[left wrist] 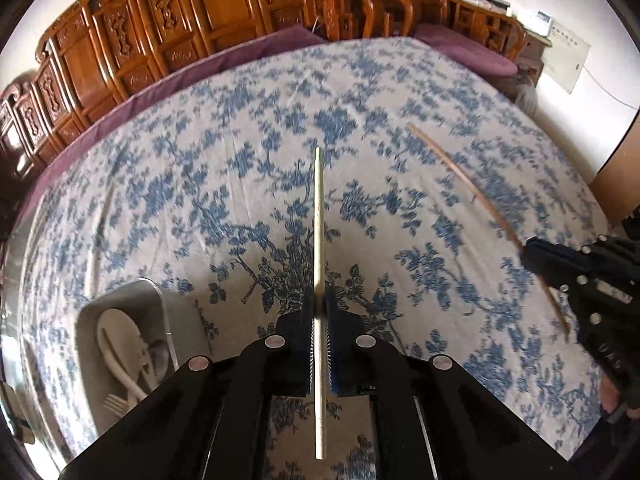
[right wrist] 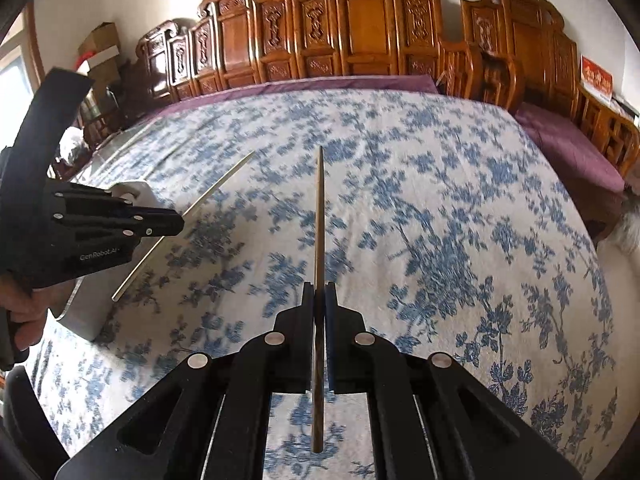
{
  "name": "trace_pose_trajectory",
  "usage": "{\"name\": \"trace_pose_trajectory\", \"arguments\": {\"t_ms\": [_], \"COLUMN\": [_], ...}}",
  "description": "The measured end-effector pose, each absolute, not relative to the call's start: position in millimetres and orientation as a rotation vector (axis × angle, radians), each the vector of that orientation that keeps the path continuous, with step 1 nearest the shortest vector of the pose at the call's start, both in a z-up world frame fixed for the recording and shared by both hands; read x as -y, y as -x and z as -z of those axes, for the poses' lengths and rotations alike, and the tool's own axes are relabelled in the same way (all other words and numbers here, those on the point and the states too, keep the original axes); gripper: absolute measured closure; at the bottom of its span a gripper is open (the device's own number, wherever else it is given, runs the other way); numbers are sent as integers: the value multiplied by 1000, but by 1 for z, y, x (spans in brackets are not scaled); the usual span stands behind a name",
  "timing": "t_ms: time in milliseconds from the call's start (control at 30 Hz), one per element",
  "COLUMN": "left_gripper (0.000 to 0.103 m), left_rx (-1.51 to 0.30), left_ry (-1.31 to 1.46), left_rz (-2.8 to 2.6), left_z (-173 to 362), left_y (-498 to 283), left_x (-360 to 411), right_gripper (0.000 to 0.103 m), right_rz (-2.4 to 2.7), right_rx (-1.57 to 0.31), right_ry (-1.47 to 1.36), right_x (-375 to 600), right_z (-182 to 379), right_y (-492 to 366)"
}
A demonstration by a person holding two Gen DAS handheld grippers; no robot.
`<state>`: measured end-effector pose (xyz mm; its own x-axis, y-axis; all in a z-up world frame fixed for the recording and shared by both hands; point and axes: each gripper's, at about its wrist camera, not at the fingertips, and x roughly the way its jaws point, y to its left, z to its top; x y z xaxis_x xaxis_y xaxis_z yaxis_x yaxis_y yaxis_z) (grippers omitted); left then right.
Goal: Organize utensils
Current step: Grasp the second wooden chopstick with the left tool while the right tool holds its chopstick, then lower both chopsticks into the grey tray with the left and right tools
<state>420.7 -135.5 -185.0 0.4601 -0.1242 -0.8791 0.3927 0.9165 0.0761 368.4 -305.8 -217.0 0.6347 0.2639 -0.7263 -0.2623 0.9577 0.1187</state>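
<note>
Left gripper point(left wrist: 319, 312) clamps pale chopstick point(left wrist: 319, 216); right gripper point(right wrist: 319, 300) clamps brown chopstick point(right wrist: 319, 216); carry both level to tray point(left wrist: 86, 320) near left, lower beside spoons point(left wrist: 120, 340)

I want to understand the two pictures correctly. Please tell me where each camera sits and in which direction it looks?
Left wrist: on the left gripper, looking forward and down along its pale chopstick at the floral tablecloth; the right gripper shows at right.
Right wrist: on the right gripper, looking along its dark chopstick; the left gripper and a hand show at left.
Shared: tablecloth, carved wooden furniture, grey utensil tray, both chopsticks.
</note>
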Motion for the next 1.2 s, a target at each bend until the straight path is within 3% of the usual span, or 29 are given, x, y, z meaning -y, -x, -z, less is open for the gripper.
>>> {"name": "trace_pose_trajectory", "arguments": {"t_ms": [667,1200], "left_gripper": [99,99], "left_rx": [-959,-999], "left_ry": [-269,-237], "left_rz": [258,147], "left_z": [127,154], "left_y": [-382,-386], "left_x": [84,25], "right_gripper": [97,97], "right_rz": [-377,-430], "right_rx": [-745,-721], "right_ry": [45,96], "right_x": [256,232], "right_z": [184,176], "right_y": [-328,-314]}}
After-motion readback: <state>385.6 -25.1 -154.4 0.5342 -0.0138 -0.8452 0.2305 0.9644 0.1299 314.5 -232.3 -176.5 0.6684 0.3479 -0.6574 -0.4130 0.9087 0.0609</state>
